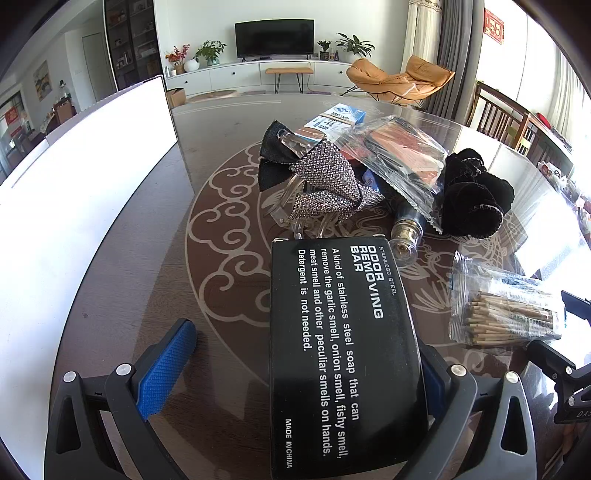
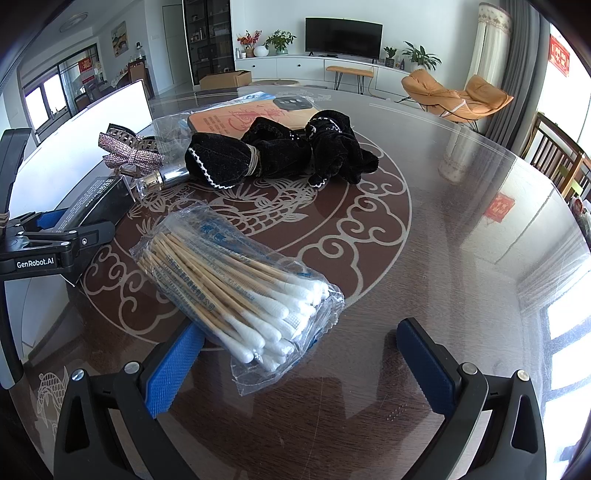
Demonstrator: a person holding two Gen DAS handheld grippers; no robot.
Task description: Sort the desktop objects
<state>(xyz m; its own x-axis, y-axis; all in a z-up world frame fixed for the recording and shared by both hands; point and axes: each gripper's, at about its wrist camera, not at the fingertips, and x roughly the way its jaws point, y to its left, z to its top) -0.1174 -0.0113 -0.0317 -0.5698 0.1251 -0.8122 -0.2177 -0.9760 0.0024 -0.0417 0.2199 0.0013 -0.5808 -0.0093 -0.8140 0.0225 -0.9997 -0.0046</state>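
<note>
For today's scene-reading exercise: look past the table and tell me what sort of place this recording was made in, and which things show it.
Most likely the living and dining area of a home. A television stands on a long white cabinet with potted plants, an orange lounge chair sits by curtains, and the clutter lies on a round glass-topped table.

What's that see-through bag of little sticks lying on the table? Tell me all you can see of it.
The bag of cotton swabs is a crinkled clear plastic packet with blue printing, full of wooden sticks tipped with white cotton. It lies flat on the glass-topped table, cotton ends toward the right gripper, whose fingers stand open. The near end lies between those fingers, by the left blue pad; whether they touch is unclear. It appears sealed, apart from the other objects.
</note>
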